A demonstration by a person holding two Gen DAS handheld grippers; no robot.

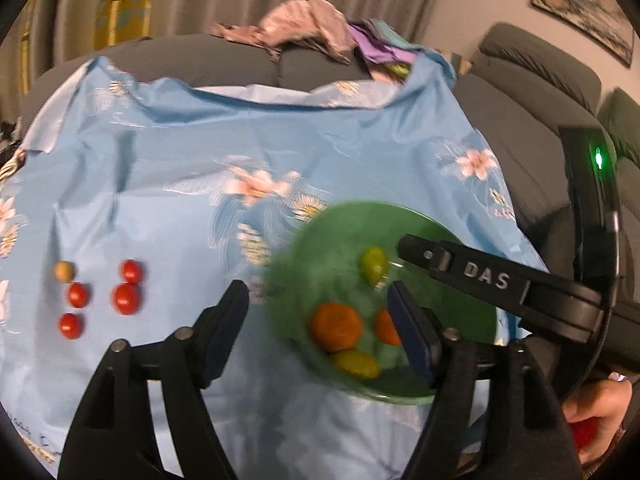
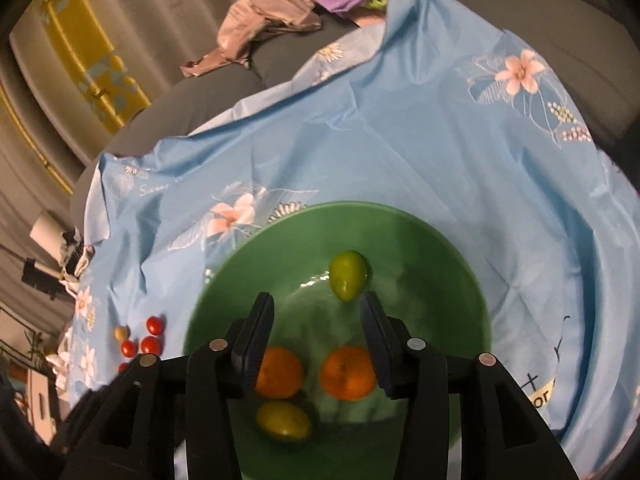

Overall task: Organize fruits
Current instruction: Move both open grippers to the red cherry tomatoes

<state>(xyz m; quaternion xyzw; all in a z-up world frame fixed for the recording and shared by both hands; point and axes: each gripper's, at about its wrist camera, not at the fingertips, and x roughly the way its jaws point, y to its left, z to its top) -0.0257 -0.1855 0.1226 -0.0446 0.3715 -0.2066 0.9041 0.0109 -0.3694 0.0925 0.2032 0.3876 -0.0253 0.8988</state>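
Observation:
A green bowl [image 1: 448, 236] [image 2: 400, 232] sits on the blue flowered cloth. It holds two oranges [image 1: 335, 326] [image 2: 349, 372] and two yellow-green fruits [image 1: 374, 265] [image 2: 347, 274]. Several red cherry tomatoes [image 1: 127, 298] [image 2: 151, 345] and one small tan fruit [image 1: 64, 271] [image 2: 120, 333] lie on the cloth to the left. My left gripper [image 1: 318, 306] is open and empty, at the bowl's left rim. My right gripper [image 2: 316, 312] is open and empty, low over the bowl; it also shows in the left wrist view [image 1: 412, 246].
The blue cloth [image 1: 168, 168] [image 2: 420, 140] covers a grey sofa seat. Crumpled grey and purple clothes [image 1: 304, 28] [image 2: 264, 20] lie on the sofa back. A grey armchair [image 1: 536, 68] stands at the right.

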